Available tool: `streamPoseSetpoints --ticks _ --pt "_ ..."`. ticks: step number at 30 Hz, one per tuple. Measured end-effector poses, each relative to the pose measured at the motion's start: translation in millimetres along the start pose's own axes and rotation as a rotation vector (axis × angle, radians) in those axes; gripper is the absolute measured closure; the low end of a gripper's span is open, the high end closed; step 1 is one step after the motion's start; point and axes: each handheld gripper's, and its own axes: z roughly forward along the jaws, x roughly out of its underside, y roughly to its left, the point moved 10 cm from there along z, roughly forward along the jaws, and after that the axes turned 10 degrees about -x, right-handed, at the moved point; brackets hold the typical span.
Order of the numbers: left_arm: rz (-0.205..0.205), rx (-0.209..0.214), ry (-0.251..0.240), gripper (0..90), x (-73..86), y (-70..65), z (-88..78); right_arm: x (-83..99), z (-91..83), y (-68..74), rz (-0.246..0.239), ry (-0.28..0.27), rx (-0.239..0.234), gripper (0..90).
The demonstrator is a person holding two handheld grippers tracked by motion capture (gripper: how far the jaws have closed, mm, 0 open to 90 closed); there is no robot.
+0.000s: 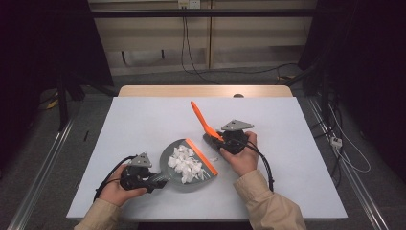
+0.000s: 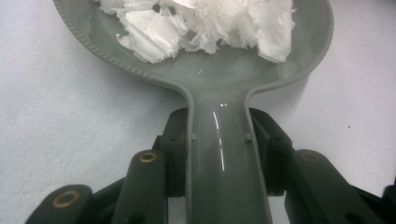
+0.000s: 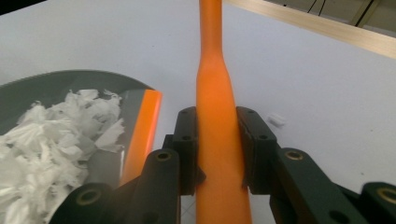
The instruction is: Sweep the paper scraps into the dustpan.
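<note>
A grey dustpan (image 1: 176,181) with an orange front lip (image 1: 201,156) lies on the white table and holds a heap of white paper scraps (image 1: 184,160). My left gripper (image 1: 160,180) is shut on the dustpan's handle (image 2: 226,158), with the scraps (image 2: 201,23) just ahead in the pan. My right gripper (image 1: 218,139) is shut on an orange brush handle (image 1: 200,117), which slants up and away to the left. In the right gripper view the jaws clamp the orange handle (image 3: 215,93), and the pan's lip (image 3: 142,126) and scraps (image 3: 56,140) lie to the left.
One small loose scrap (image 3: 277,119) lies on the table to the right of the brush. The white tabletop (image 1: 143,120) has a wooden strip (image 1: 206,91) along its far edge. Cables run over the floor behind and to the right.
</note>
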Motion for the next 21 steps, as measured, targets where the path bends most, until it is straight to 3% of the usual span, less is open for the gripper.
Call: streamPoseSetpoints --ticks 5,7,9,12,14,16,21 --pt "0.001 -0.005 0.011 62.1 -3.0 -1.3 2.9 -1.3 5.4 18.6 -0.033 0.012 -0.021 71.6" --pt "-0.005 -0.006 0.012 62.1 -4.4 -1.8 3.8 -3.1 8.9 30.0 0.018 -0.01 -0.091 71.6" --pt "-0.007 -0.009 0.009 62.1 -5.1 -1.8 4.2 -6.6 9.4 36.0 -0.015 -0.011 -0.083 71.6" --pt "-0.009 -0.009 0.006 62.1 -6.4 -2.8 6.2 -16.0 7.2 50.1 0.03 -0.045 -0.165 71.6" --pt "-0.013 -0.011 0.002 62.1 -7.2 -2.7 6.7 -24.1 3.2 52.8 0.003 -0.061 -0.155 71.6" --pt "-0.013 -0.015 0.004 62.0 -7.0 -2.6 6.9 -31.5 -0.6 53.6 0.014 -0.084 -0.169 71.6" --pt "-0.02 -0.03 0.002 62.1 -8.9 -2.5 8.3 -38.3 -7.9 42.0 0.011 -0.096 -0.133 71.6"
